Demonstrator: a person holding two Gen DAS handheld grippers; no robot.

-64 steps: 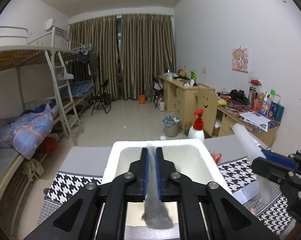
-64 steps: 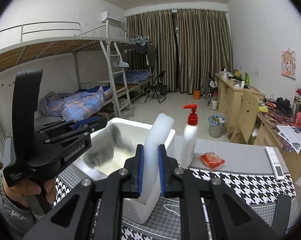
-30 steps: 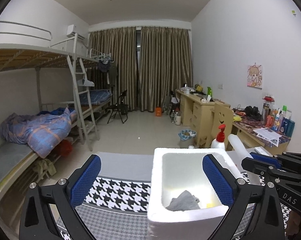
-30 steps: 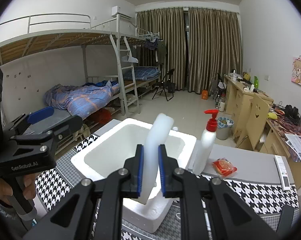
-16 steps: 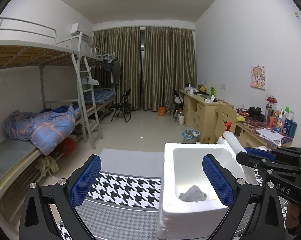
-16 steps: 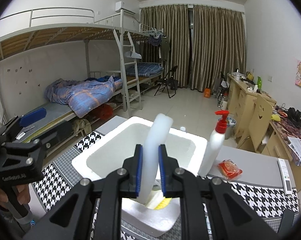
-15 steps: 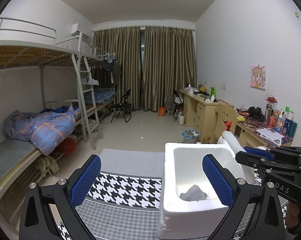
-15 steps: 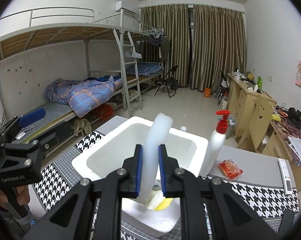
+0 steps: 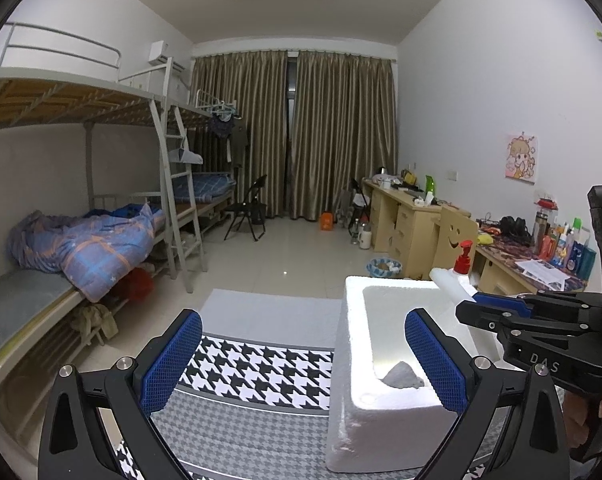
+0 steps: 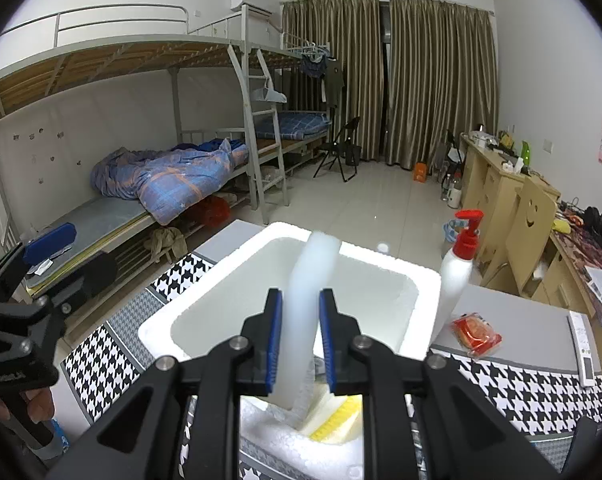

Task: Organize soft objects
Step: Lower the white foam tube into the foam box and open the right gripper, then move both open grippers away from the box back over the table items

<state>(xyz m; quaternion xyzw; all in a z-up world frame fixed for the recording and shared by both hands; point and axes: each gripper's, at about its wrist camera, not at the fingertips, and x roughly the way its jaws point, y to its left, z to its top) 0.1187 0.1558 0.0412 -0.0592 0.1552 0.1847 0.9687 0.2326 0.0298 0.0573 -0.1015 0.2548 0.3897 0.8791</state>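
Since the earlier frame the left gripper (image 9: 301, 364), spread and empty, has drawn back from the foam box (image 9: 351, 364) where 1 grey cloth (image 9: 401, 376) lies crumpled, while the right gripper (image 10: 299, 338) is opening around the white foam strip (image 10: 305, 312) upright over the box's near edge, not yet dropped.

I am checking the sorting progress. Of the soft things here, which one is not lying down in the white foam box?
The white foam strip: it stands between the opening right gripper's jaws over the white foam box, while the grey cloth lies inside.
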